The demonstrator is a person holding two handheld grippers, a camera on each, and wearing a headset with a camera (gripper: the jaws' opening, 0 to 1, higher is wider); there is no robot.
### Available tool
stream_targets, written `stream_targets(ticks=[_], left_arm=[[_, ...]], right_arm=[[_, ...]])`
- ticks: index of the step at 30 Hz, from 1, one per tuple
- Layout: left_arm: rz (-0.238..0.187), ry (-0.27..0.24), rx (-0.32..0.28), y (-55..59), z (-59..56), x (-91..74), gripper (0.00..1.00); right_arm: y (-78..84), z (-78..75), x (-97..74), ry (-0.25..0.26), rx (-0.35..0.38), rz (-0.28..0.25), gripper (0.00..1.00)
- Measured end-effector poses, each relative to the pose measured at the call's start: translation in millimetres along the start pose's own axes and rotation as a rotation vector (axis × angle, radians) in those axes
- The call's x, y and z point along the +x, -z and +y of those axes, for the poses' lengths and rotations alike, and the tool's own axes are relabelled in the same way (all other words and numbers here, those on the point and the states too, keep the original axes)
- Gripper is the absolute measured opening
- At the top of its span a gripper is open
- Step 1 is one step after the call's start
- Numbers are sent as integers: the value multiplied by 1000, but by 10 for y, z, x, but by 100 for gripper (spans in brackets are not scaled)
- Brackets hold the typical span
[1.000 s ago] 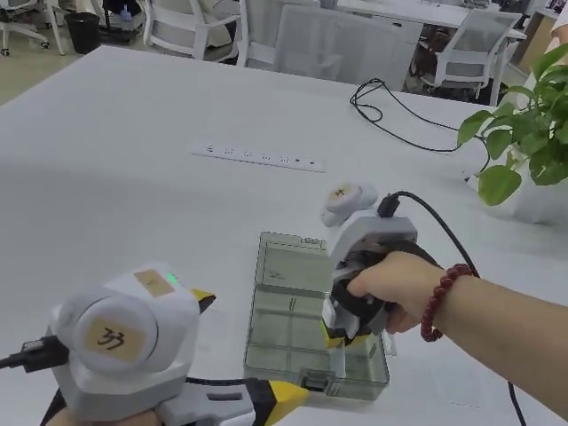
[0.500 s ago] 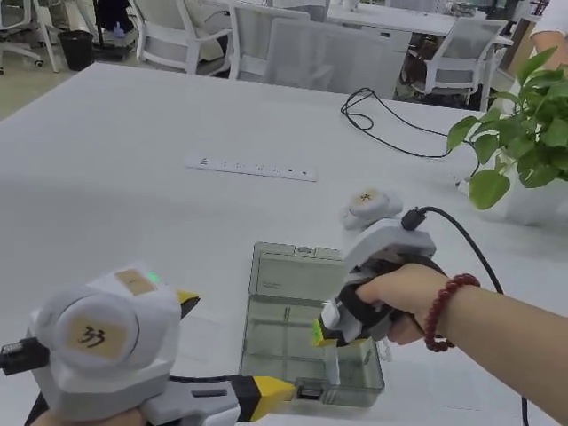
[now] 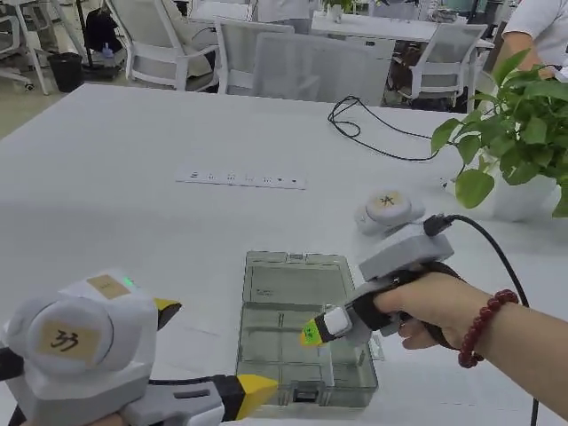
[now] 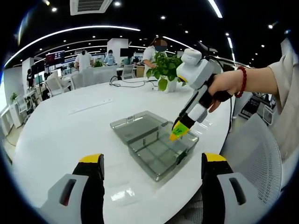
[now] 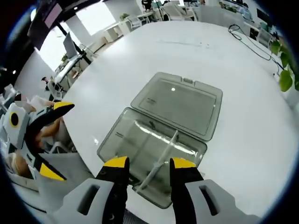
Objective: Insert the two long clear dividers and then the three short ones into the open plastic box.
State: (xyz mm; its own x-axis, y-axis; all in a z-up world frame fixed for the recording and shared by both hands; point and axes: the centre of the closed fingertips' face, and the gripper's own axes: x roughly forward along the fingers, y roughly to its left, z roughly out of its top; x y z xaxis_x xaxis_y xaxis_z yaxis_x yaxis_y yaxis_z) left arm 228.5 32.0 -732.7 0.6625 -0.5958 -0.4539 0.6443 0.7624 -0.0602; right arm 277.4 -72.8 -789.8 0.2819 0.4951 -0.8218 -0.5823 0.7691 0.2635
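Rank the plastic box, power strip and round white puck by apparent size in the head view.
1. Plastic box, clearly largest, also nearest the camera.
2. Power strip and round white puck: strip longer, puck fatter, similar area, so unranked.

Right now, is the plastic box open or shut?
Open: the lid lies flat on the table beside the box, and clear dividers stand inside.

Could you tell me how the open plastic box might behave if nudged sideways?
Probably light: the plastic box looks thin-walled, see-through and shallow. It would likely slide easily on the smooth white table. Its flat-lying lid should resist tipping.
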Motion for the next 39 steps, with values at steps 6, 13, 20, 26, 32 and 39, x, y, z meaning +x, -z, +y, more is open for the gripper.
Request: stream_targets(ticks=[6, 13, 20, 26, 32, 39], left_arm=[[6, -28, -9, 14, 34, -77, 87], [13, -57, -26, 33, 73, -182, 86], [21, -81, -33, 63, 70, -267, 85], [40, -97, -54, 127, 75, -307, 84], [85, -131, -85, 202, 127, -345, 81], [105, -151, -89, 187, 206, -335, 78]], right_arm=[[1, 43, -129, -17, -89, -70, 43], [25, 53, -283, -14, -183, -163, 52], [142, 52, -360, -16, -228, -210, 60], [184, -13, -454, -16, -207, -281, 63], [267, -52, -512, -6, -250, -295, 65], [369, -31, -530, 30, -356, -278, 66]])
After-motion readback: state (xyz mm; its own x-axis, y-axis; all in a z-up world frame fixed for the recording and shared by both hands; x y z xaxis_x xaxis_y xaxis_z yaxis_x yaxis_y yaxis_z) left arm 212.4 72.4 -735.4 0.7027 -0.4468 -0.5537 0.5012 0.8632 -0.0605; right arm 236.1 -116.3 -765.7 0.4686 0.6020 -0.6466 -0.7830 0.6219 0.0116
